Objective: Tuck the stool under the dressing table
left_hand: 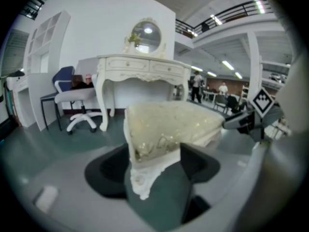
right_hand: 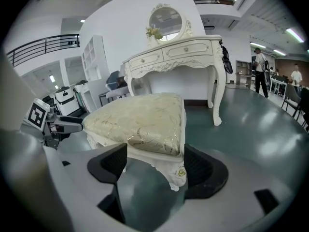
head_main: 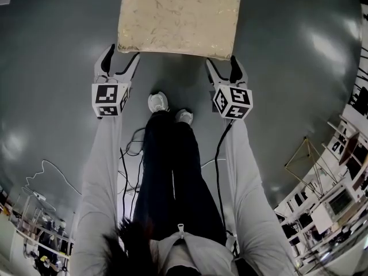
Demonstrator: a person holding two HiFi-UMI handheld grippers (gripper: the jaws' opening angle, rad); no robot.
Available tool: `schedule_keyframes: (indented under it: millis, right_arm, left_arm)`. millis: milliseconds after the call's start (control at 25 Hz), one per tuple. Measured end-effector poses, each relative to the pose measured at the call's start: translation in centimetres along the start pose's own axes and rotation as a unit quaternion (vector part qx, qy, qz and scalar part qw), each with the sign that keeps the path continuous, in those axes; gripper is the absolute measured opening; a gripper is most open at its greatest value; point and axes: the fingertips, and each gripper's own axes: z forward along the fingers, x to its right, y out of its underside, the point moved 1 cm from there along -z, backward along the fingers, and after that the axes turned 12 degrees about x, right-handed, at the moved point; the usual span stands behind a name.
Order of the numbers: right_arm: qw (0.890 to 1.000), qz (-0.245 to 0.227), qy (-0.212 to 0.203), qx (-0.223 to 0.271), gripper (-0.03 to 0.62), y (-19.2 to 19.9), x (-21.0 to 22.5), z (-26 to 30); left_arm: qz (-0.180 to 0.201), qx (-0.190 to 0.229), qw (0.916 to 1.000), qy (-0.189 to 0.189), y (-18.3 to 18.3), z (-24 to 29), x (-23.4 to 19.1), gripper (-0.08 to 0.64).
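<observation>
The stool [head_main: 178, 19], white with a cream gold-patterned cushion, stands on the grey floor just ahead of me. My left gripper [head_main: 122, 55] is at its near left corner and my right gripper [head_main: 222, 62] at its near right corner. In the left gripper view the stool [left_hand: 169, 124] has its corner between the wide-spread jaws of the left gripper [left_hand: 154, 166], open. The right gripper [right_hand: 155, 166] likewise straddles a corner of the stool [right_hand: 140, 122], open. Beyond stands the white dressing table [right_hand: 178, 52] with an oval mirror, also seen as the dressing table [left_hand: 140, 69].
A white office chair [left_hand: 77, 98] stands left of the dressing table. White shelving [right_hand: 94, 57] lines the wall. People [right_hand: 260, 66] stand far off to the right. Cables [head_main: 132, 148] lie by my feet [head_main: 158, 102], and racks [head_main: 333, 183] crowd the right side.
</observation>
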Motion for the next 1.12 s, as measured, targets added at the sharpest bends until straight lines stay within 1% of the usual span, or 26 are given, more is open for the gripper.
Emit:
schedule_keyframes:
  millis: [160,400,520,600,720,920,1120]
  right_arm:
    - [1.0,-0.001,0.002,-0.002,0.368,0.1,0.2,0.7]
    - [1.0,0.003,-0.002,-0.001,0.373,-0.1,0.3,0.9]
    - [1.0,0.003,-0.001,0.003,0.373,-0.1,0.3,0.9]
    - [1.0,0.004,-0.003,0.003,0.374,-0.1,0.4,1.0]
    - [1.0,0.005,-0.006,0.002,0.376,-0.1,0.4,1.1]
    - [1.0,0.004,-0.003,0.003,0.376,0.0,0.5,1.3]
    - [1.0,0.003,0.0,0.007,0.376,-0.1,0.5,1.2]
  left_arm:
    - [0.001,-0.006,1.0,0.007,0.2,0.8,0.4,0.324]
    - [-0.006,-0.002,0.9999,0.008,0.2,1.1,0.5,0.324]
    - [-0.021,0.0,0.9998,0.004,0.5,0.9,0.2,0.339]
    - [-0.029,-0.005,0.9996,-0.001,1.1,0.9,0.2,0.347]
    - [-0.013,-0.021,0.9997,-0.004,1.5,1.2,0.2,0.345]
    - [-0.023,-0.022,0.9995,-0.006,1.6,1.5,0.1,0.345]
    - [-0.01,-0.026,0.9996,0.005,1.3,1.5,0.1,0.345]
